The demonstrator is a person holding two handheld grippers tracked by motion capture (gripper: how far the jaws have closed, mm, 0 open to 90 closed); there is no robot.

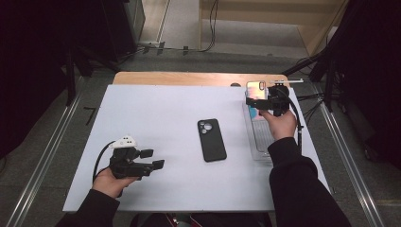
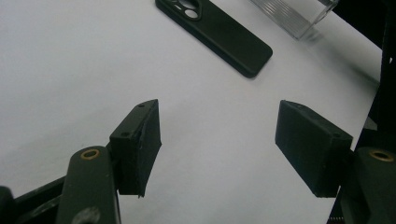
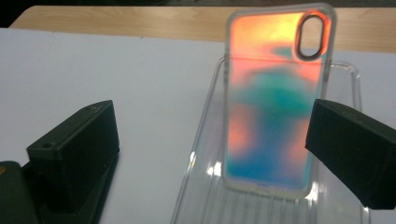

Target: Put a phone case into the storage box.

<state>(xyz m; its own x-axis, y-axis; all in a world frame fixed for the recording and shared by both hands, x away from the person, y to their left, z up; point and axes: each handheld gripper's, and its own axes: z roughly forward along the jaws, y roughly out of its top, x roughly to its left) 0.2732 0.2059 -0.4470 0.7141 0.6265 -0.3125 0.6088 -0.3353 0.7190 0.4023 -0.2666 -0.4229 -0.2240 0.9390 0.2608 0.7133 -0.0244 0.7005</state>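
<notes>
We hold the left claw (image 1: 150, 160) low at the near left, jaws spread wide and pointing right, our left hand (image 1: 109, 182) gripping its body. We extend the right forearm forward; the right hand (image 1: 280, 124) holds the right claw (image 1: 257, 101) raised, jaws apart.

No readable text, label, brand or number anywhere: none on the iridescent phone case (image 3: 275, 100), none on the black phone case (image 1: 211, 139), none on the clear tray (image 3: 205, 154) beneath the iridescent one.
</notes>
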